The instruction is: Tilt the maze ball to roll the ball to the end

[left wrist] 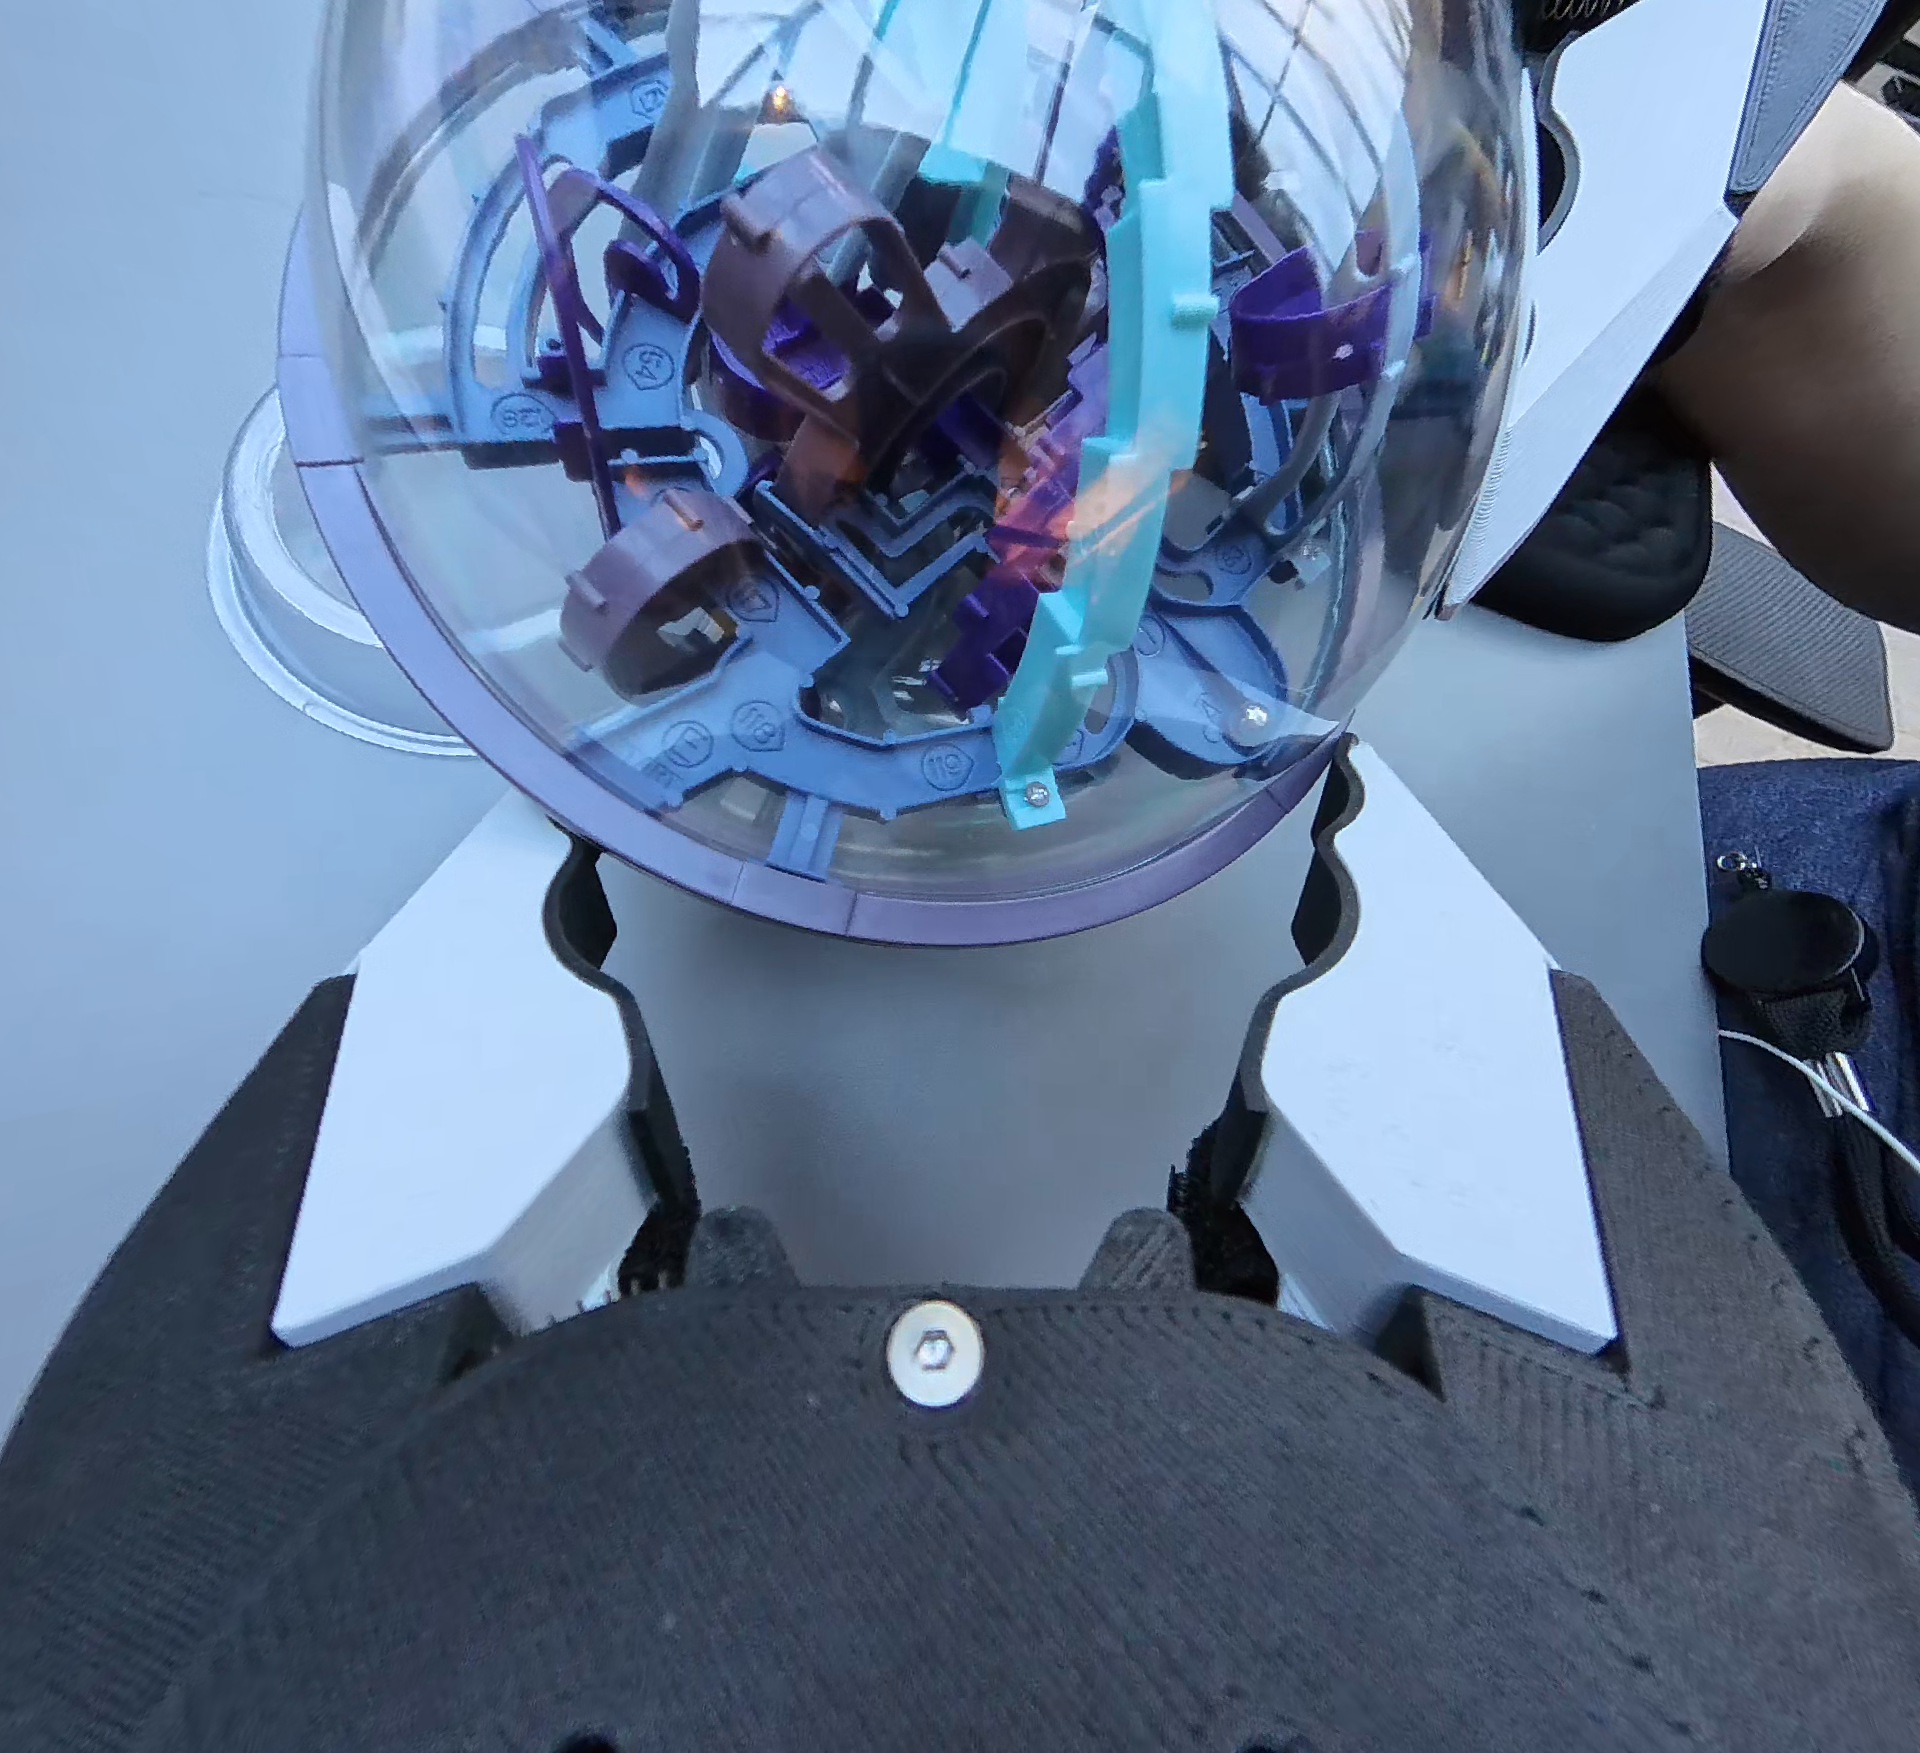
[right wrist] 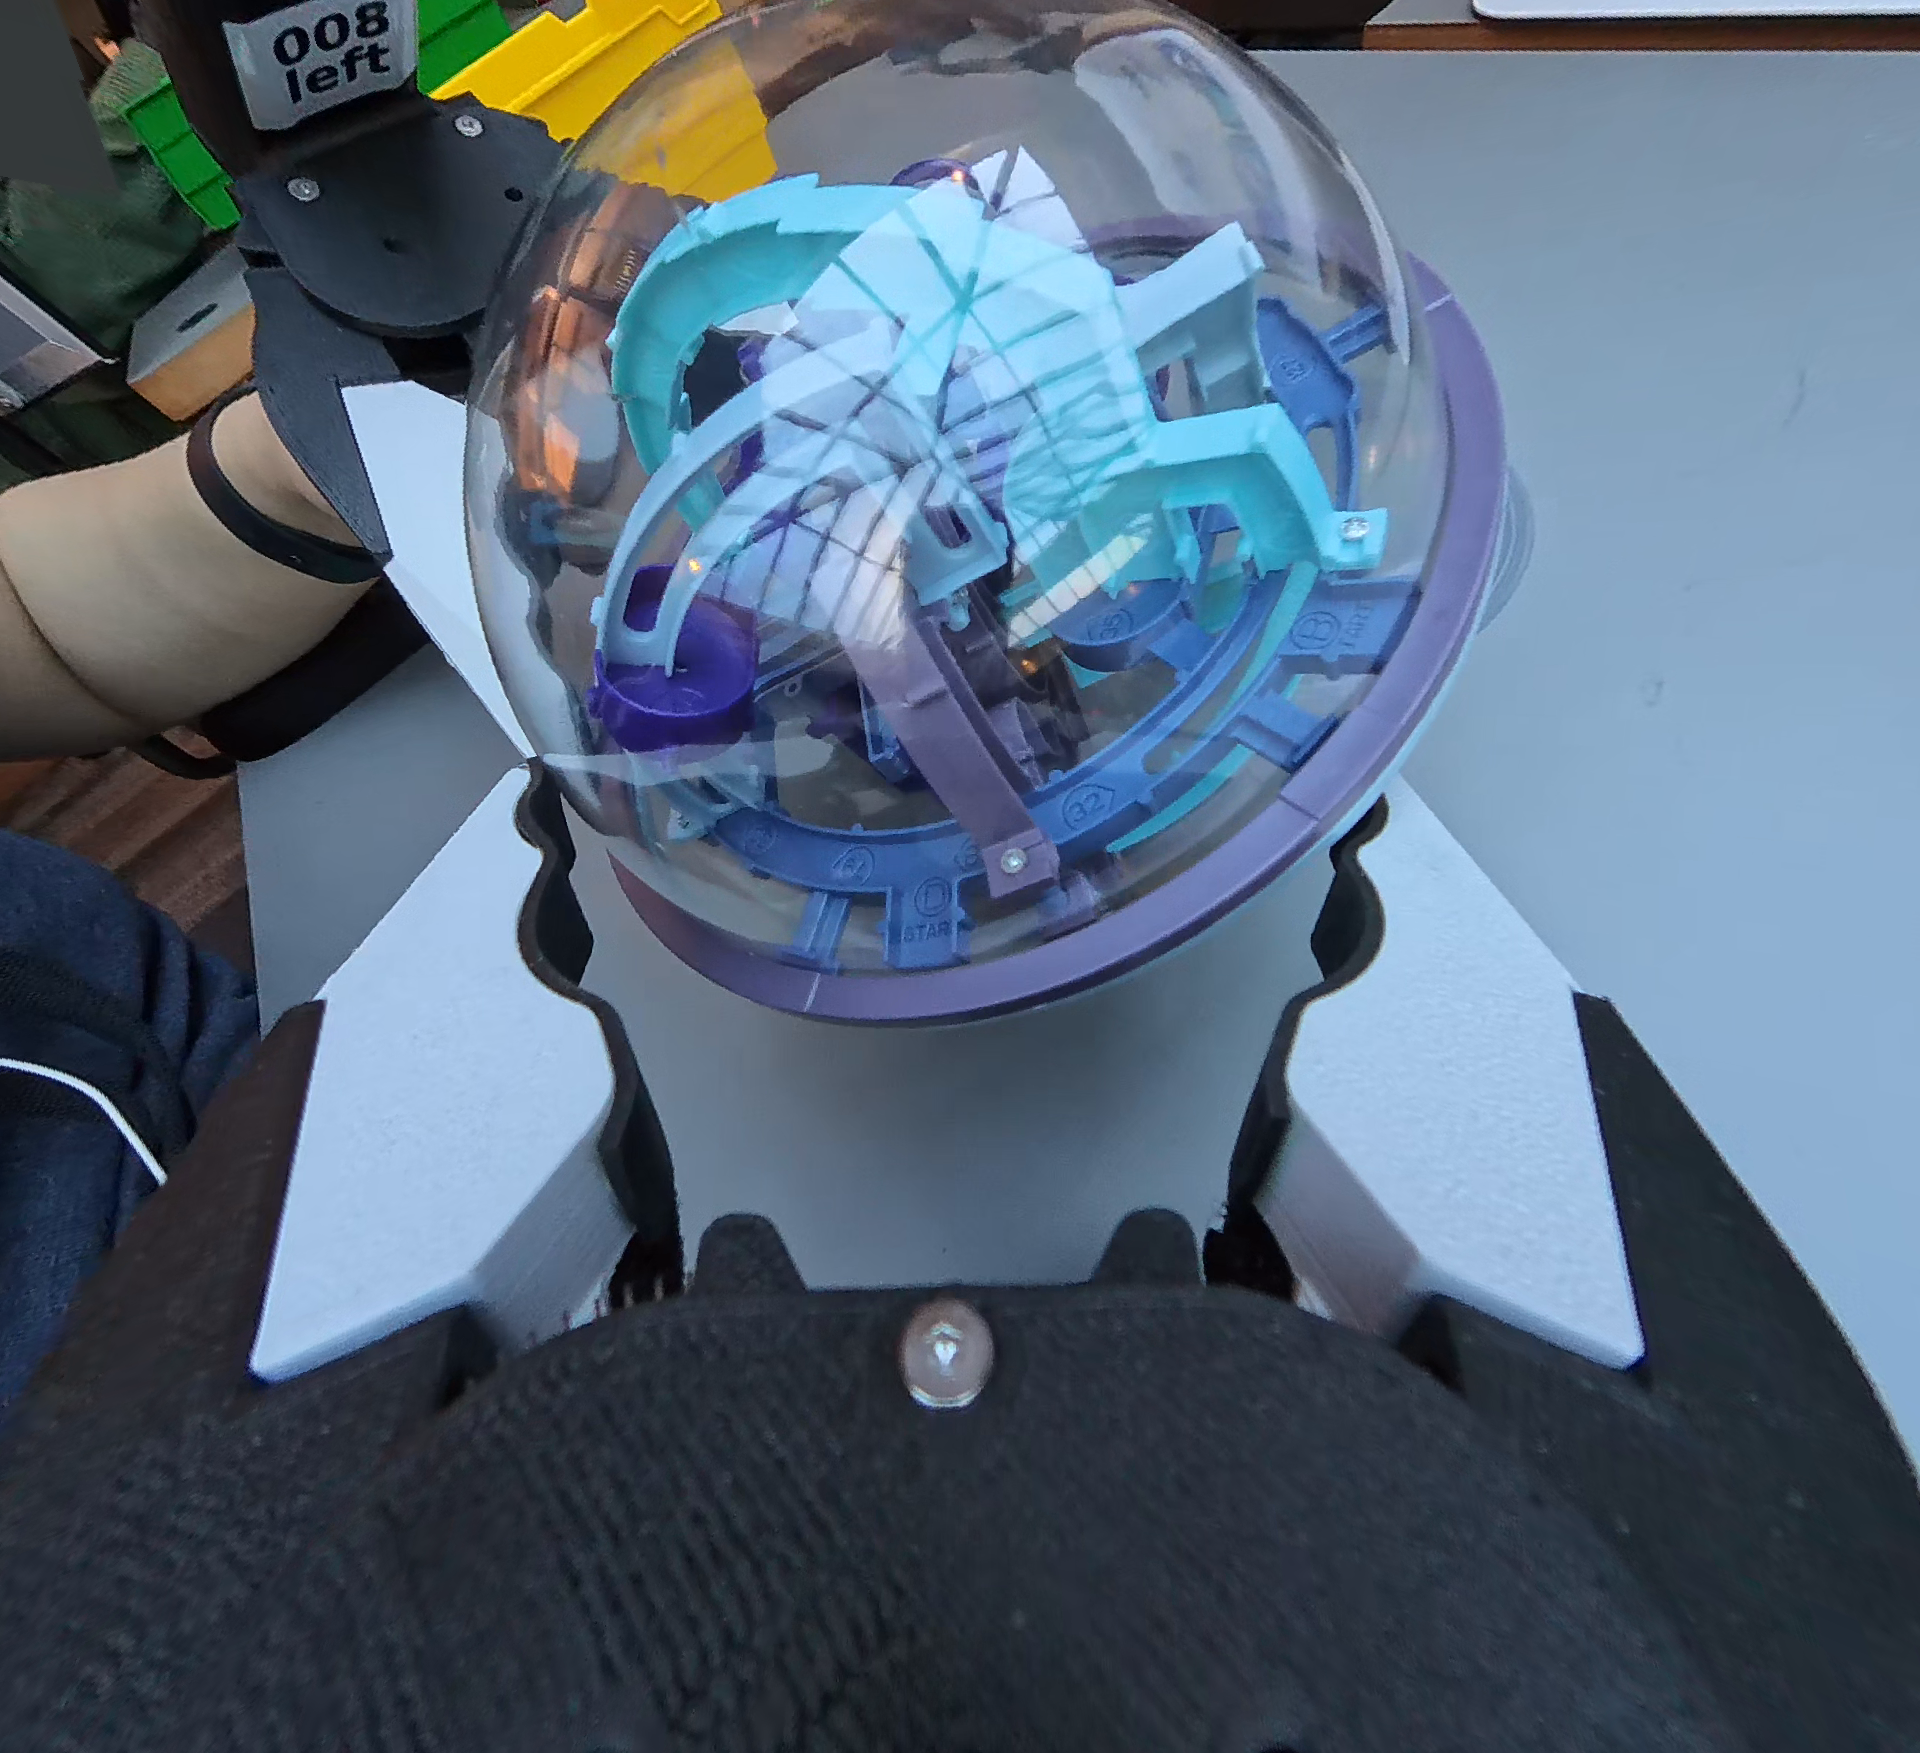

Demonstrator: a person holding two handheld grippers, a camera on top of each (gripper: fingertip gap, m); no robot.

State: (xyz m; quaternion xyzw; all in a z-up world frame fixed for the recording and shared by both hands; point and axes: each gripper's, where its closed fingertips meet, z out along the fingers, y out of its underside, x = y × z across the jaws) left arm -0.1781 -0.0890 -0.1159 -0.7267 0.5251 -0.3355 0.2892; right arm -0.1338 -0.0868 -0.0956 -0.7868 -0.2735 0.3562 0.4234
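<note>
The maze ball (left wrist: pixel 914 332) is a clear sphere with a purple equator band and blue, teal and purple tracks inside. It is tilted and pressed between my two grippers, above the grey table (left wrist: pixel 125 353). My left gripper (left wrist: pixel 956 815) is open wide, with both fingertips against the sphere's lower side. My right gripper (right wrist: pixel 948 804) is also open wide and cups the opposite side of the maze ball (right wrist: pixel 956 477). A small shiny ball (left wrist: pixel 1252 716) sits on a blue track near the band. The right gripper also shows in the left wrist view (left wrist: pixel 1621 249), and the left gripper in the right wrist view (right wrist: pixel 343 415).
A clear ring stand (left wrist: pixel 260 581) lies on the table just behind the sphere; it also shows in the right wrist view (right wrist: pixel 1519 540). Yellow (right wrist: pixel 623 30) and green bins (right wrist: pixel 177 134) stand beyond the table's far left edge. A person's forearm (right wrist: pixel 125 581) and dark clothing are close by.
</note>
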